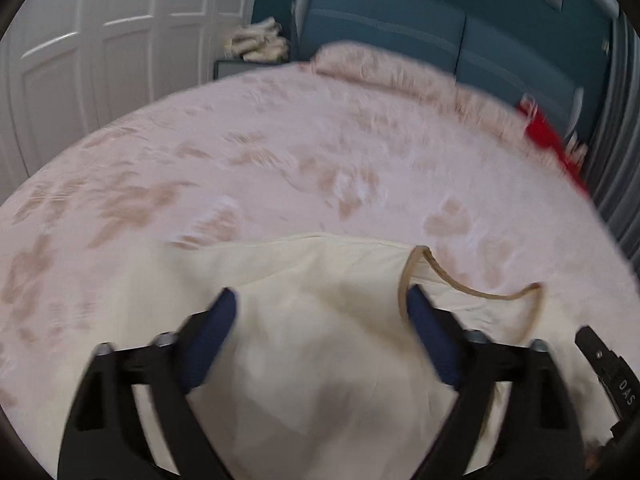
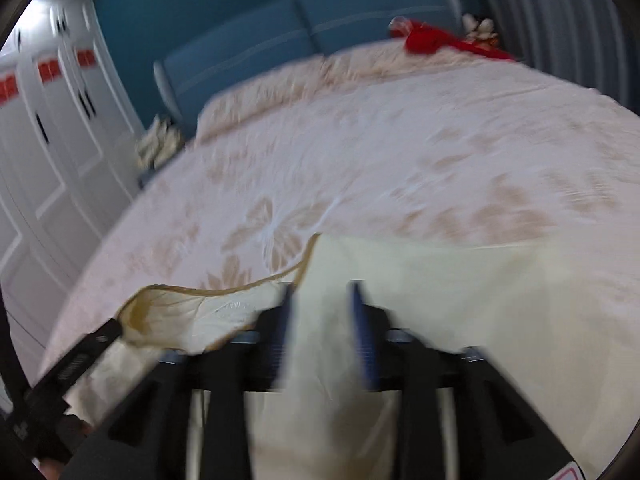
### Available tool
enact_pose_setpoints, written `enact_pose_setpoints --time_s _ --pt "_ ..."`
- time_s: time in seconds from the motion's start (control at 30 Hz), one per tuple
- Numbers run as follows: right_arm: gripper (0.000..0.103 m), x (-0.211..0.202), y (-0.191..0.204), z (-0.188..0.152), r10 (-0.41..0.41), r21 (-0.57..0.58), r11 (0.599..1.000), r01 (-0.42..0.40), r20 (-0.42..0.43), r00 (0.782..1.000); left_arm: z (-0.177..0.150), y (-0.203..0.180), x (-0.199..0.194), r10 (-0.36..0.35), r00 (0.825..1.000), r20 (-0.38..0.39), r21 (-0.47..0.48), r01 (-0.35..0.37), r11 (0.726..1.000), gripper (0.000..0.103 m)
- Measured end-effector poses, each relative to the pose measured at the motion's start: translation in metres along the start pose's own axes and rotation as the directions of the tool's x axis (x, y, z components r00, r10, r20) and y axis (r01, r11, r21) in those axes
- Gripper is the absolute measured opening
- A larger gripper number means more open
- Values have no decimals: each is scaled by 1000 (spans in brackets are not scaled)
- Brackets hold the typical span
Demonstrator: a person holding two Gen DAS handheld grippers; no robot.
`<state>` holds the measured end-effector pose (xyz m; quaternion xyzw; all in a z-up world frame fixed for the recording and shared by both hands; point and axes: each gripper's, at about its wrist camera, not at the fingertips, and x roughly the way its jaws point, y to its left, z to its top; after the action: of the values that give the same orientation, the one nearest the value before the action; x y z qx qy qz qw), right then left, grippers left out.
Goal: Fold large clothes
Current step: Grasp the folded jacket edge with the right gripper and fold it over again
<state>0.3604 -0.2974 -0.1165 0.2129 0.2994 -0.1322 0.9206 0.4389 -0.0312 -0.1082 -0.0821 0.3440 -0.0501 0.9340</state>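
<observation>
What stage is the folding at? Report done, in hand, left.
Done: the cream garment lies on the bed with a straight folded far edge. In hand: nothing; left tongs and right tongs stand open above it. Left: its brown-trimmed neckline still shows, so more folds probably remain.

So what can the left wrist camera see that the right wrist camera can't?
Only the left wrist view shows the left gripper, open, with its blue fingers spread wide over the cloth. Only the right wrist view shows the right gripper and the red patches on the wardrobe doors. Both show the cream garment with its tan trim, the flowery bedspread, the blue headboard and the red cloth.
</observation>
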Motion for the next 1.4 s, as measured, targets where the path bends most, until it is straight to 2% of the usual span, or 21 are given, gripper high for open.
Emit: enact_pose_setpoints --time_s 0.07,0.13,0.17,0.23,0.33,0.37,0.43,0.53,0.57,0.63,0.7,0.73,0.8,0.87,0.9,0.93,1.0,1.07,1.17,1.23,1.4 --pt "62 -55 -16 -10 23 -18 1000 -23 6 1000 -2 19 -47 -33 999 31 33 32 999 97" --pt "68 -99 -33 -24 34 -35 999 -34 -14 999 -10 40 -89 -56 998 7 73 55 996 98" --pt "73 -132 -48 -40 29 -38 999 -31 -45 999 -18 57 -113 -63 998 -29 89 66 994 98" --pt "75 -175 -70 -64 2 -38 999 -6 -93 996 -39 87 -146 -68 992 -108 86 77 993 98" --pt "76 -247 -120 -113 -107 4 994 110 -189 976 -91 141 -184 -40 961 -273 26 49 998 98" --pt "76 -263 -133 -125 -129 30 990 138 -217 968 -113 161 -197 -32 945 -324 -19 27 999 98" --pt "77 -299 -166 -158 -148 121 975 187 -278 949 -147 190 -218 -56 922 -383 -113 14 994 98" --pt "77 -331 -203 -203 -104 278 937 211 -355 929 -196 220 -239 -118 888 -445 -271 -7 963 98" --pt "77 -336 -208 -213 -73 315 929 194 -359 931 -202 220 -242 -126 891 -435 -285 -3 959 98" --pt "77 -341 -208 -221 -51 338 925 170 -335 941 -205 209 -251 -119 903 -413 -253 12 967 98" --pt "81 -340 -203 -224 -24 340 930 140 -323 946 -205 195 -249 -160 893 -420 -243 59 968 98" --pt "81 -338 -203 -223 -11 350 928 128 -319 948 -206 185 -243 -180 882 -436 -236 81 968 98" --pt "81 -329 -200 -222 23 387 916 104 -310 951 -209 170 -236 -148 874 -462 -186 67 980 97" --pt "81 -321 -197 -219 53 424 902 80 -293 955 -207 157 -235 -144 878 -456 -160 78 984 82" --pt "76 -318 -193 -215 58 431 899 77 -291 955 -207 152 -235 -158 873 -462 -170 88 982 75" --pt "69 -314 -189 -213 72 437 897 67 -293 953 -206 150 -236 -177 867 -466 -186 100 978 62" --pt "27 -309 -178 -207 66 415 906 78 -322 944 -201 145 -243 -162 874 -457 -171 92 981 46" --pt "8 -313 -163 -202 15 344 933 111 -343 939 -198 146 -256 -147 881 -450 -146 90 985 15" --pt "5 -334 -154 -194 8 299 950 91 -316 949 -191 159 -276 -183 880 -439 -173 118 978 10" --pt "5 -351 -150 -188 23 278 958 66 -303 953 -186 161 -293 -195 886 -421 -161 139 977 7" --pt "4 -393 -137 -184 12 149 988 42 -343 939 -186 158 -339 -220 882 -417 -119 187 975 6"
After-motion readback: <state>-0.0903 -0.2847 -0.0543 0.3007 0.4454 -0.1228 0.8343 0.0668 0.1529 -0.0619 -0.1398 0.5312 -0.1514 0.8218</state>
